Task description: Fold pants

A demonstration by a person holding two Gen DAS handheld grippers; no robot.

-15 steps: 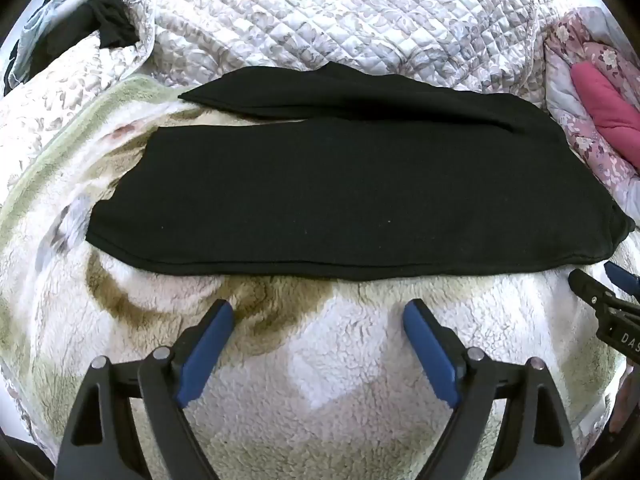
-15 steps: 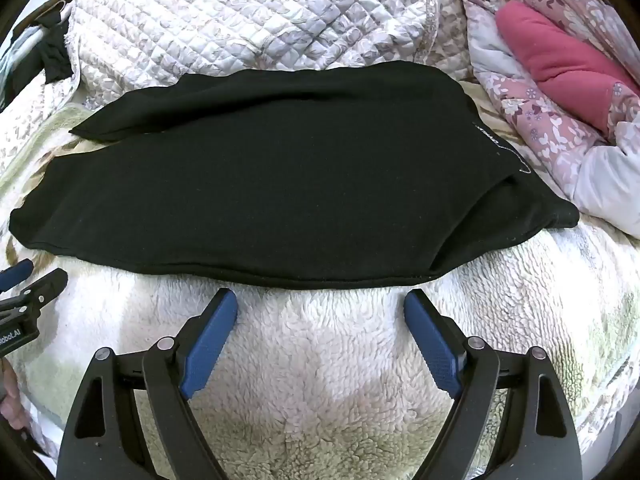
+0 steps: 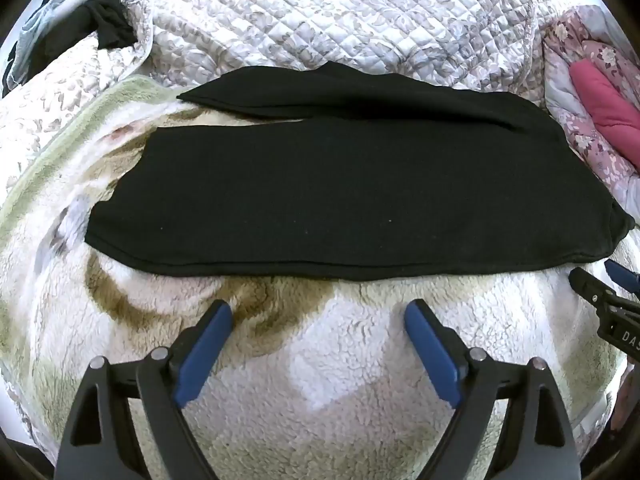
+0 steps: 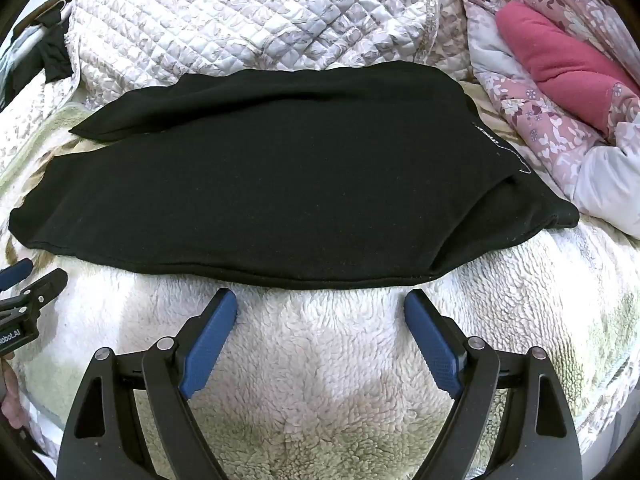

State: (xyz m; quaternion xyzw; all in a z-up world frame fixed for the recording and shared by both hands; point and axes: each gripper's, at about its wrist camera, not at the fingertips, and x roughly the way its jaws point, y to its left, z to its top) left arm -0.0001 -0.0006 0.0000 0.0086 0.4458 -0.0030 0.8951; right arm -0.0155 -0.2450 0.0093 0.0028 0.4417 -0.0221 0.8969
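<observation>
Black pants (image 3: 320, 196) lie flat across a fluffy cream blanket (image 3: 320, 380), legs running left, waist at the right; the far leg splays a little apart from the near one. In the right wrist view the pants (image 4: 280, 196) show a small white print near the waistband. My left gripper (image 3: 318, 312) hovers open just short of the near hem, nothing between its blue pads. My right gripper (image 4: 320, 304) is likewise open and empty, close to the near edge by the waist end. Each gripper's fingers also show at the other view's side edge.
A quilted pale bedspread (image 3: 340, 20) is bunched behind the pants. A floral pink quilt with a pink cushion (image 4: 560, 64) lies to the right. Dark clothes (image 3: 100, 28) hang at the far left. The fluffy blanket (image 4: 320, 400) stretches toward me.
Both grippers have crept slightly closer to the near edge of the pants; the pants lie as before.
</observation>
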